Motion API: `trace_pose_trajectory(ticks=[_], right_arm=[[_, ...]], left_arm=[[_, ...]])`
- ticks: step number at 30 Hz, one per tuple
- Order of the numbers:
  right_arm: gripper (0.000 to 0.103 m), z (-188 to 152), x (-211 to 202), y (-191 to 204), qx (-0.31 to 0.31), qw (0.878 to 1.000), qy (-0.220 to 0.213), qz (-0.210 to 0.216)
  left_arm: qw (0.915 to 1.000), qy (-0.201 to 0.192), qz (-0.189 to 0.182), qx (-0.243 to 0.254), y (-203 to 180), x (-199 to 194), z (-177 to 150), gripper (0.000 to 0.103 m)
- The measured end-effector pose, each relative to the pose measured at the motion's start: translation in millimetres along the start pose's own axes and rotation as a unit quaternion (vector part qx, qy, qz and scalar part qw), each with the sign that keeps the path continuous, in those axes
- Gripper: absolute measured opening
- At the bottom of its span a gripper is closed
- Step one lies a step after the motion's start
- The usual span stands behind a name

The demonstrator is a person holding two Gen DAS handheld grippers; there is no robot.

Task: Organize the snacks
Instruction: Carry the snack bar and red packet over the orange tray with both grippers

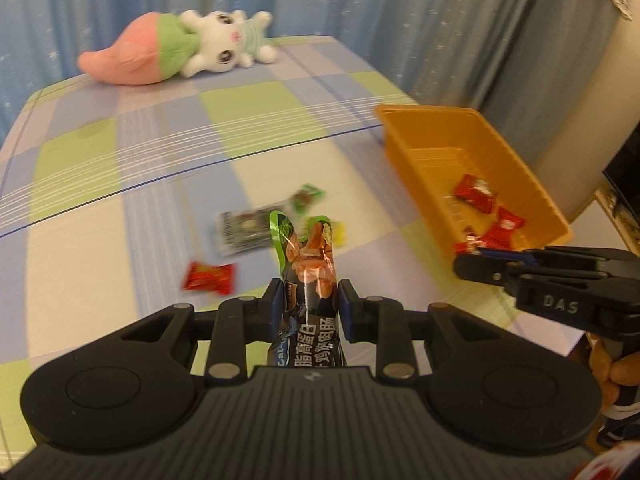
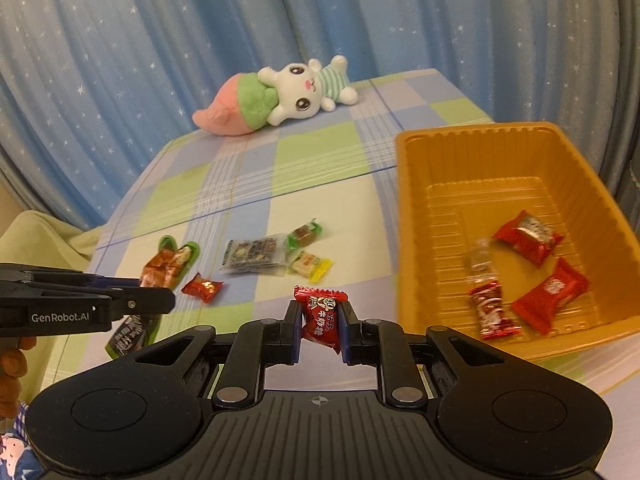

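Orange plastic tray (image 2: 416,216), at two o'clock on the checked cloth (image 2: 248,168), is kept near for drops; a red candy (image 2: 322,318) is pinched by the right gripper (image 2: 320,326); a green-ended snack stick (image 1: 306,268) is clamped upright by the left gripper (image 1: 308,304); loose wrappers (image 2: 256,258) are left at twelve o'clock.

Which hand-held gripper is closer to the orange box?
The right hand-held gripper. It holds a red candy just beside the orange box, near its front corner. The left hand-held gripper, holding a sausage packet, is farther off, over the loose snacks.
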State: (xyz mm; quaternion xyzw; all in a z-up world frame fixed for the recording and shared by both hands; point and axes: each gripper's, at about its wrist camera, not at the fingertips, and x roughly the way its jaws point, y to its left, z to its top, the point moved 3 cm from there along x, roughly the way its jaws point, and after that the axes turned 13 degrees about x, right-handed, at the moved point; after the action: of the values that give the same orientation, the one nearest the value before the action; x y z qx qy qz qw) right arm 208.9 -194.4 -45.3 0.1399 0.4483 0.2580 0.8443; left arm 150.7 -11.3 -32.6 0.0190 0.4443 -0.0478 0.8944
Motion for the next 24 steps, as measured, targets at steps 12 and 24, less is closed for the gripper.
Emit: trace_pose_trajectory(ticks=[12,24], right_arm=[[0.019,28,-32,-62,0.023,0.999,-0.022,-0.015],[0.019,74,-28,-123,0.011,0.999,-0.029,-0.023]], left_arm=[[0.9986,-0.017,-0.032,0.039,-78,28,51,0.026],[0.9990,-0.016,-0.019,0.036,-120,77,101,0.026]])
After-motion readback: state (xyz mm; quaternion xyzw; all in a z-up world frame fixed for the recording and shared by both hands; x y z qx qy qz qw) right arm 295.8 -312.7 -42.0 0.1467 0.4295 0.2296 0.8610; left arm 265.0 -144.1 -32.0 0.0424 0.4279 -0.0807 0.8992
